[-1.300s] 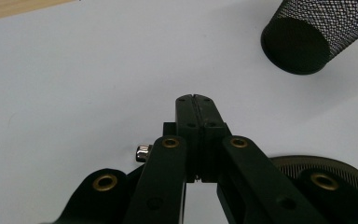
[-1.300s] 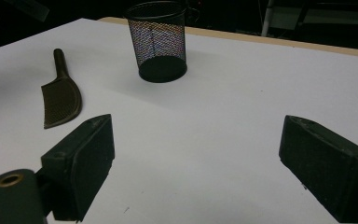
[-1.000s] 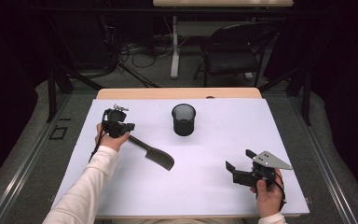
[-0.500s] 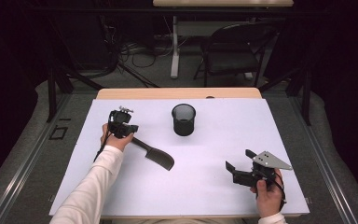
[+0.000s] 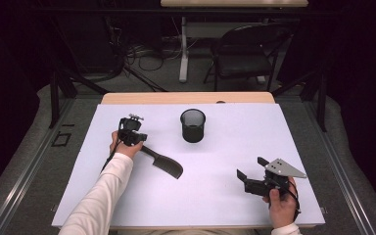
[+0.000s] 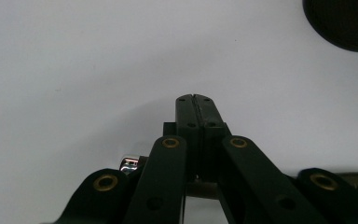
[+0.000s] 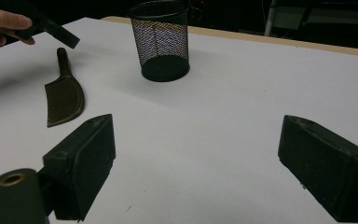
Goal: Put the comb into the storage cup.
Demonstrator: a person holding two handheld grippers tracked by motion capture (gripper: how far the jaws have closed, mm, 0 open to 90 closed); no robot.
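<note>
Hovering by comb [image 5: 162, 162] handle, L gripper [image 5: 138, 138] jaws closed (empty); R gripper [image 5: 248, 172] wide, empty.

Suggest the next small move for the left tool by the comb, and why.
Probably open it first. The left tool is shut with nothing between its jaws, just above the comb's handle end, and the comb lies flat on the table, so it cannot be gripped yet.

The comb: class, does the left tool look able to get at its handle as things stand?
Probably yes: the left tool hangs right by the comb handle with nothing between, but its jaws are shut and must open first.
</note>
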